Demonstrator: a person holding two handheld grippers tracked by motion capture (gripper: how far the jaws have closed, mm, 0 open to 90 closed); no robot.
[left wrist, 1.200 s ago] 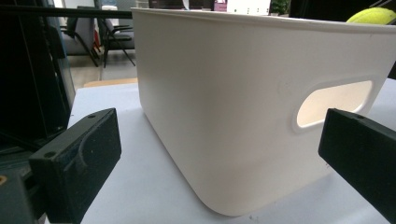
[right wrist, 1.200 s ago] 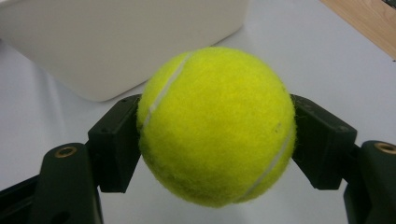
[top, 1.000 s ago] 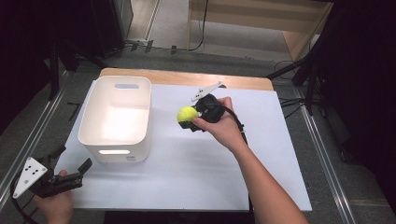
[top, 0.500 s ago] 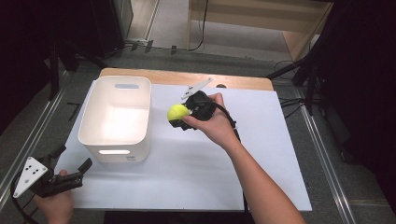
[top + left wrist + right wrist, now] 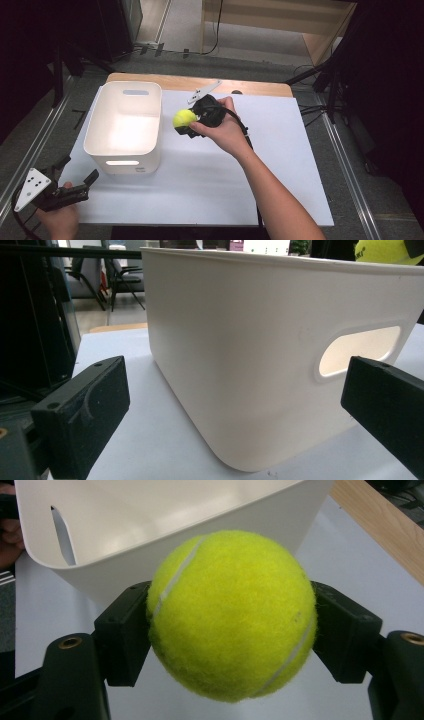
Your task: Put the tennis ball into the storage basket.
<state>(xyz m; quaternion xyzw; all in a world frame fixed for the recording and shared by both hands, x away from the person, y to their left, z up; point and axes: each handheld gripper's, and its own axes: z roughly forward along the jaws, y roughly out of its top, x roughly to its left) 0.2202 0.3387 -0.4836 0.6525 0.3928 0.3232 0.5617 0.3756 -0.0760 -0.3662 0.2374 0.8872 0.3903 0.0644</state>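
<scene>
Right gripper (image 5: 187, 125): held in the person's right hand (image 5: 225, 131), above the table, just right of the bin; both black pads (image 5: 122, 630) press on the sides of the tennis ball, which is clamped between them.
Tennis ball (image 5: 184, 119): yellow-green felt with a white seam, clear of the table surface, close to the bin's right wall near its far end, outside the rim.
Bin (image 5: 102, 131): white plastic, open top, rounded corners, with a slot handle in the near wall and another in the far wall; it stands upright on the left part of the white sheet.
Left gripper (image 5: 80, 186): held low at the near left corner of the table by the left hand (image 5: 60, 220); jaws spread wide with nothing between them, aimed at the bin's near corner, not touching it.
White sheet (image 5: 280, 165): covers most of the tabletop.
Table (image 5: 250, 87): a wooden strip shows along the far edge.
Grey plate (image 5: 204, 91): three-cornered, on top of the right gripper, on its far side.
</scene>
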